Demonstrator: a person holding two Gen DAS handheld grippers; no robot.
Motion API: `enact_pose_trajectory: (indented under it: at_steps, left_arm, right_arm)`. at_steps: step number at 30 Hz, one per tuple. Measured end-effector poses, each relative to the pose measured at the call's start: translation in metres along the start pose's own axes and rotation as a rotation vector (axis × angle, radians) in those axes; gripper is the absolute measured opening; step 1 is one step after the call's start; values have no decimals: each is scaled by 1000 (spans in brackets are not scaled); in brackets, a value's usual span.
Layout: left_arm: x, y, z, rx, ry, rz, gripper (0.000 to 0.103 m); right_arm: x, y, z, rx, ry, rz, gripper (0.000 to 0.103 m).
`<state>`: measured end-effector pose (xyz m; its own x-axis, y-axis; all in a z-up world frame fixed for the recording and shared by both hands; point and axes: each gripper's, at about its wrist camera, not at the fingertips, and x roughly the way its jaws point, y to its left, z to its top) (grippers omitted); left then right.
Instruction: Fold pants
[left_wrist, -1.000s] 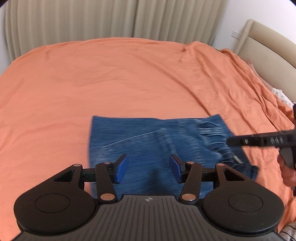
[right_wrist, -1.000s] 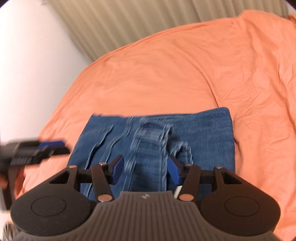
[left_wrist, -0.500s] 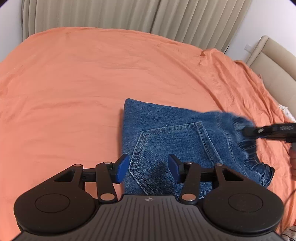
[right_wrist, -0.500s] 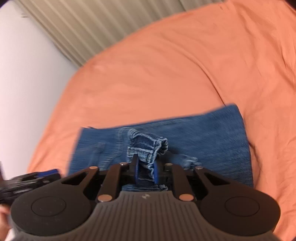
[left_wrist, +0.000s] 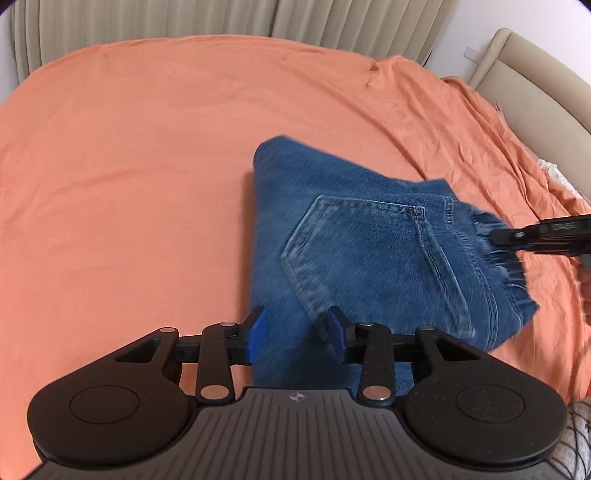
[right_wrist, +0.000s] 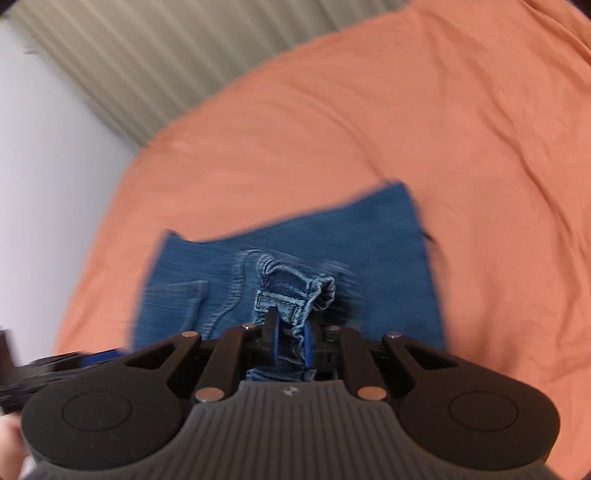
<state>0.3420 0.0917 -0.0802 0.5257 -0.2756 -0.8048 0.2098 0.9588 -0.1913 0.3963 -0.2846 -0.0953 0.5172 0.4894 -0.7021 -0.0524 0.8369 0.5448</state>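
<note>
Broadly, an orange bedsheet (left_wrist: 129, 166) fills both views, with pleated curtains (left_wrist: 184, 18) across the top and a beige headboard (left_wrist: 535, 74) at the upper right of the left view. On it lie the jeans (left_wrist: 351, 251), already folded into a compact stack, sitting right of centre in the left view and in the lower middle of the right view. Denim like this looks heavy for cloth, thick and fairly stiff, yet limp enough to sag and unfold if lifted by 1 layer; it is not slippery or fragile. I judge the best hold to be a thick seamed edge such as the waistband or hem, where all layers bunch together. The right tongs (right_wrist: 290, 339) are clamped on just such a bunched edge with a belt loop (right_wrist: 295, 288), at the stack's right side. The left tongs (left_wrist: 295, 332) hang spread apart over the near edge of the jeans, gripping nothing. A back pocket (left_wrist: 354, 243) faces up.
</note>
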Motion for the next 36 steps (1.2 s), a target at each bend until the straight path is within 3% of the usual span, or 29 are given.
enact_pose_trajectory:
  at_steps: [7,9,11,14,19,21,23,26,30,31,32,36]
  left_arm:
    - [1,2,-30,61,133,4,43]
    - [12,-1,-42,79,229,17,42]
    - [20,-5,-55,140,299,46,30]
    - [18,-2,-63,145,322,54,25]
    - [-1,0,-59,135,269,25,25]
    - [-12,-3,-58,148,206,12,32]
    - [-11,-10,-61,206,201,23,42]
    - [-4,-22,-64,264,162,102,44]
    - [-2,-37,-63,306,96,164,30]
    - [-1,-40,-65,350,103,181,23]
    - [0,-45,-70,406,113,213,5]
    - [-5,-49,-84,514,128,188,5]
  right_arm:
    - [30,-14,-8,8,5,-44,9]
    - [30,-10,-8,-28,6,-51,9]
    - [33,-9,-7,-46,7,-59,11]
    - [31,-8,-6,-47,9,-59,14]
    - [26,-14,-4,-18,-1,-28,37]
    - [19,-17,-4,-4,-11,-10,38]
    - [11,-19,-5,9,-12,3,38]
    - [5,-19,-10,3,-2,6,38]
    - [1,-16,-22,-22,14,-6,38]
    - [0,-17,-25,-20,21,-3,38]
    - [-1,-16,-29,-21,27,2,38]
    - [0,-14,-38,-33,35,-6,38]
